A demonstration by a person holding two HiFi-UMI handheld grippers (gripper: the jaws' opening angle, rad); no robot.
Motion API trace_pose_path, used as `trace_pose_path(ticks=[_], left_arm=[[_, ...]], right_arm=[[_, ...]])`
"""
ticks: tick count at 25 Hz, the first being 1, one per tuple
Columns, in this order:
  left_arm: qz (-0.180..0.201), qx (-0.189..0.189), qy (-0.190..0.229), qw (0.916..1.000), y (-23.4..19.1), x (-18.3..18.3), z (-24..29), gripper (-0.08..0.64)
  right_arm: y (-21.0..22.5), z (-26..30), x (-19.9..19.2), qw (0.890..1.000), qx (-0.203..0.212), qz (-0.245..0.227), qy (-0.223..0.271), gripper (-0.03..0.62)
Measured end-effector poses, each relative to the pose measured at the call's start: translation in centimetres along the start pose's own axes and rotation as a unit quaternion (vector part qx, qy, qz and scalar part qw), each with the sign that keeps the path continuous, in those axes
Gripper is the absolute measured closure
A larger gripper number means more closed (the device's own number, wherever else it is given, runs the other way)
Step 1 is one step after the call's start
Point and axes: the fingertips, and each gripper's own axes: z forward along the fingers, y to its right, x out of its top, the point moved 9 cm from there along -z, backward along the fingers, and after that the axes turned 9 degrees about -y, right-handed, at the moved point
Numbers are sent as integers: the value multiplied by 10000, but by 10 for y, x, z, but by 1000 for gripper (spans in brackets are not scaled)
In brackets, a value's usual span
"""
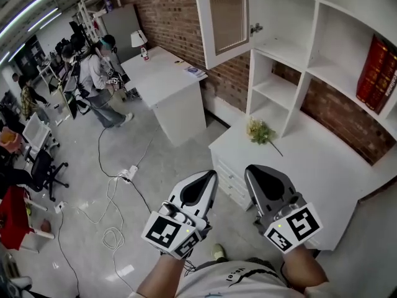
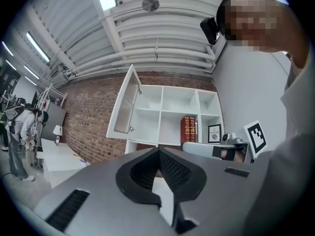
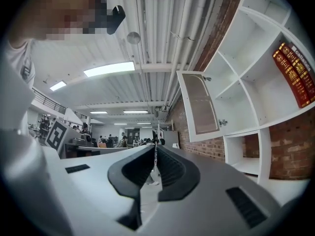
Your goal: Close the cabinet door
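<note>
The cabinet door [image 1: 226,17], white-framed with a pale panel, hangs swung open from the upper left cell of the white shelf unit [image 1: 310,54]. A small knob [image 1: 255,28] sits on its free edge. The door also shows in the left gripper view [image 2: 125,104] and in the right gripper view [image 3: 199,104]. My left gripper [image 1: 211,174] and right gripper [image 1: 250,169] are held side by side low in the head view, well short of the door and below it. Both are shut with nothing between the jaws, as their own views confirm for the left gripper [image 2: 158,150] and the right gripper [image 3: 154,149].
A white counter [image 1: 322,166] with drawers stands under the shelves and carries a green sprig [image 1: 260,131]. Red books [image 1: 378,73] fill a right-hand cell. A white desk [image 1: 167,73] juts from the brick wall. Cables [image 1: 115,191] trail over the floor. People [image 1: 99,73] stand far left.
</note>
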Motion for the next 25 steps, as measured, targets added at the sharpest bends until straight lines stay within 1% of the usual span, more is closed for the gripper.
trace_pose_path(ticks=[5, 11, 15, 22, 25], left_arm=[[-39, -65, 35, 10000, -40, 1, 1, 549], [-110, -148, -28, 9998, -67, -2, 17, 549], [-61, -98, -8, 9999, -86, 2, 34, 549], [-24, 188, 26, 9998, -134, 20, 75, 549], [-10, 309, 34, 9995, -150, 24, 98, 549]], right_arm=[[-6, 33, -3, 9998, -194, -79, -74, 572], [8, 68, -1, 9992, -355, -133, -152, 572], [28, 98, 2, 9990, -399, -151, -126, 571], [75, 170, 17, 9985, -446, -308, -52, 569], [101, 200, 21, 9981, -476, -399, -56, 546]])
